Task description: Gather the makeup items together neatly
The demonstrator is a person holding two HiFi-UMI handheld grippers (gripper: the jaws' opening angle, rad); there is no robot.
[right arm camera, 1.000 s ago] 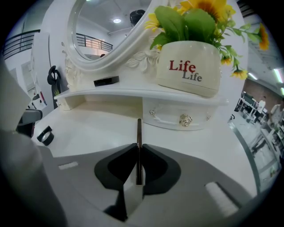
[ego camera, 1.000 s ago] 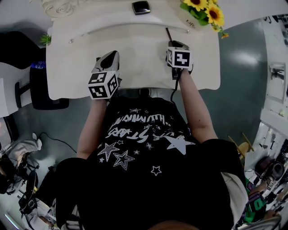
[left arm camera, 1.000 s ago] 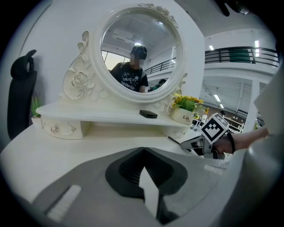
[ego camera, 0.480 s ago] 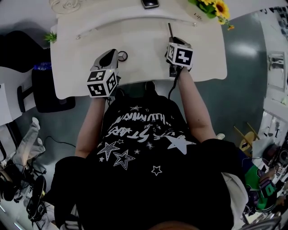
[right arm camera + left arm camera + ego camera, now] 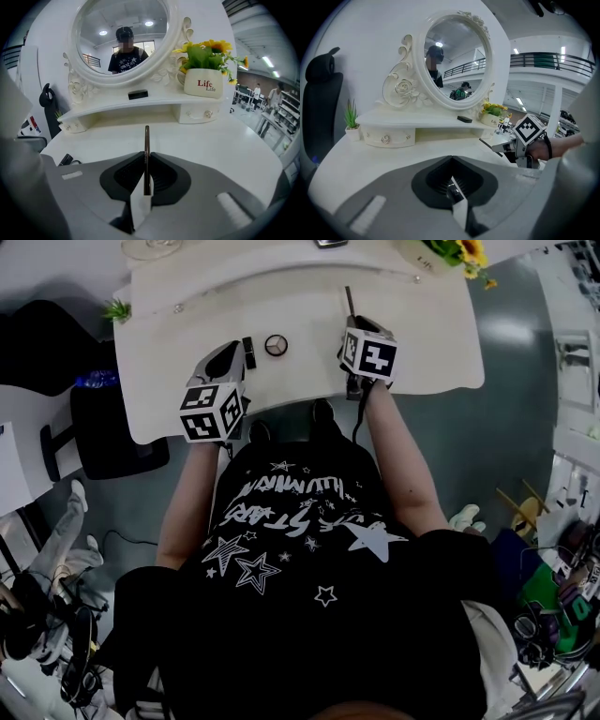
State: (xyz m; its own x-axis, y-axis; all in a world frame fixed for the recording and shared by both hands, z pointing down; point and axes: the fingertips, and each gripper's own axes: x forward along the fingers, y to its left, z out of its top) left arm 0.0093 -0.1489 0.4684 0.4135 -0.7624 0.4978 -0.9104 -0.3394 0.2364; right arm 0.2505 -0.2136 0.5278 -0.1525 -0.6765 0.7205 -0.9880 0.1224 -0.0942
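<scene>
A: status on the makeup tidy?
B: mid-way imo. Right gripper [image 5: 146,155] jaws are pinching a thin brown pencil [image 5: 146,139], tip pointing far. It's held over the near right of the desk [image 5: 422,343], not set down yet.
A: left?
B: left gripper [image 5: 450,164] jaws are pressed together. A small dark item [image 5: 452,190] looks nipped between them, can't ID it. Hangs over the near left of the desk.
A: what's grouped?
B: round compact [image 5: 275,345] + dark stick [image 5: 248,352] lie just beside each other, not touching, btwn the 2 grippers. That's the pile so far.
A: left to do?
B: pencil + whatever left holds need to land beside those. Flat black case [image 5: 138,94] sits on the far shelf [image 5: 112,108] under the mirror [image 5: 122,33], well apart from the group. Prob needs fetching too.
</scene>
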